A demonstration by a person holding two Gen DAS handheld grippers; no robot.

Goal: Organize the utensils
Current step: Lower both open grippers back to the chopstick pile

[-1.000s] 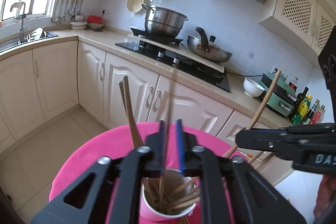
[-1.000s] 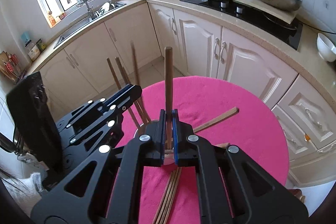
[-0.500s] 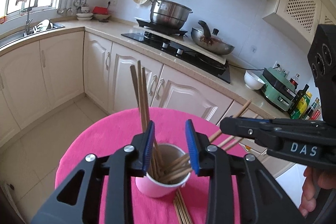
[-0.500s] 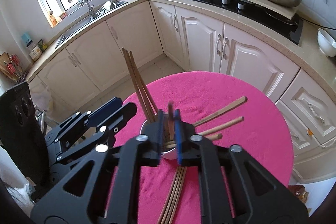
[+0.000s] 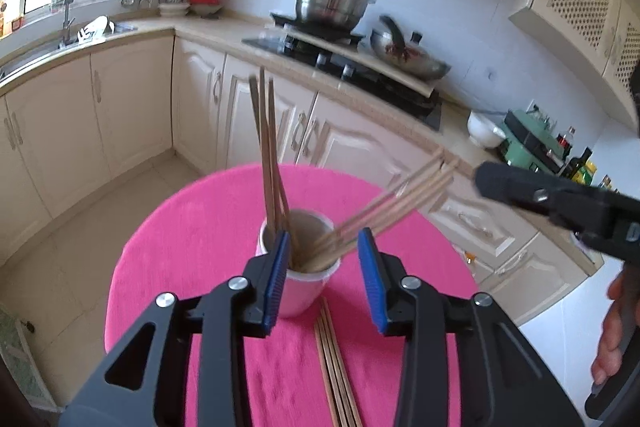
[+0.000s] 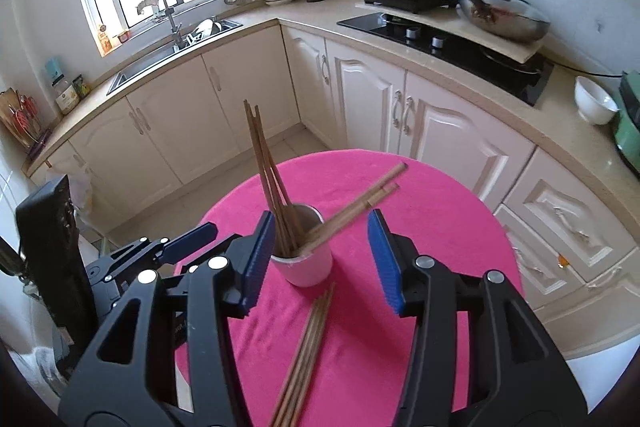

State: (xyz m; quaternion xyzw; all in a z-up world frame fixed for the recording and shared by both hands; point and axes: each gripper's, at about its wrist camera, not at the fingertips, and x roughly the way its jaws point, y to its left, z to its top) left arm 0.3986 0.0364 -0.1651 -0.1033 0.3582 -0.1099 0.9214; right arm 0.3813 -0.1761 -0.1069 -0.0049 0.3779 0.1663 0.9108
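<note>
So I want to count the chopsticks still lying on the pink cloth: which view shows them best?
The right wrist view: the loose chopsticks lie sharp and unobstructed. The left wrist view shows them blurred and cut off by the frame's bottom edge.

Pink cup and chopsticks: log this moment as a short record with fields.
surface: round pink table
pink cup: upright, mid-table
chopsticks in cup: one bunch near upright, one bunch leaning far over the rim
loose chopsticks: flat on the cloth, just in front of the cup
left gripper: jaws have just been opening, nothing gripped
right gripper: jaws have just been opening, nothing gripped
remaining: loose chopsticks not yet in cup
</note>
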